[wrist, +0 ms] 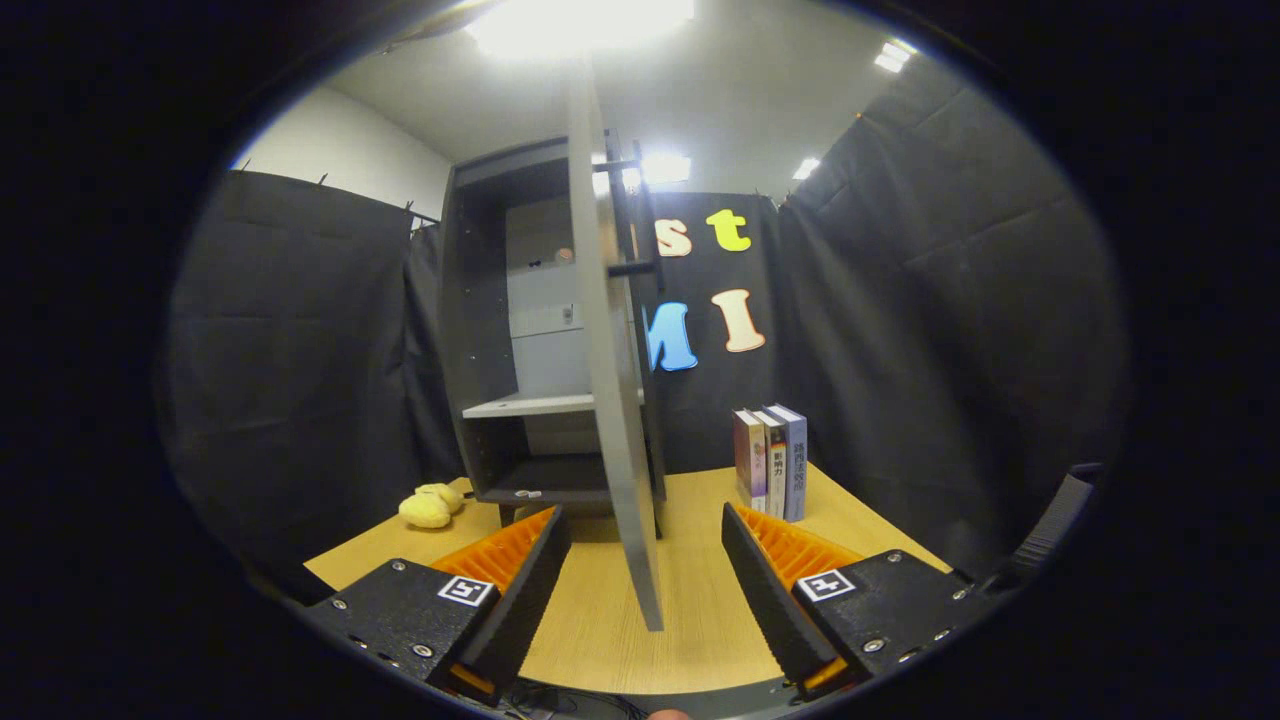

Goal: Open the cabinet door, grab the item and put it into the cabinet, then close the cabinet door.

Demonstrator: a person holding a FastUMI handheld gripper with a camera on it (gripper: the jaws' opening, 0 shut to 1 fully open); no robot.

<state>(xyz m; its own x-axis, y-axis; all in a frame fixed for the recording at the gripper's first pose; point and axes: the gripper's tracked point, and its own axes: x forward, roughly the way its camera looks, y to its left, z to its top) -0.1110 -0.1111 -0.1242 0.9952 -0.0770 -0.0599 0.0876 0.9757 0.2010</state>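
Gripper [645, 580] at frame bottom, fingers spread wide, grasping nothing; door [612, 400] edge-on between them, swung open. Cabinet [490, 330] centre-left on table [690, 560], shelf [530, 405] bare. Yellow toy [430, 506] lower left beside cabinet. Books [771, 462] upright right of door.

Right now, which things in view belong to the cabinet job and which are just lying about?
Job:
- cabinet, interior exposed
- cabinet door, swung open, edge-on between the fingers
- yellow plush toy left of the cabinet, probably the item
- gripper, fingers apart, holding nothing

Lying about:
- three upright books right of the door
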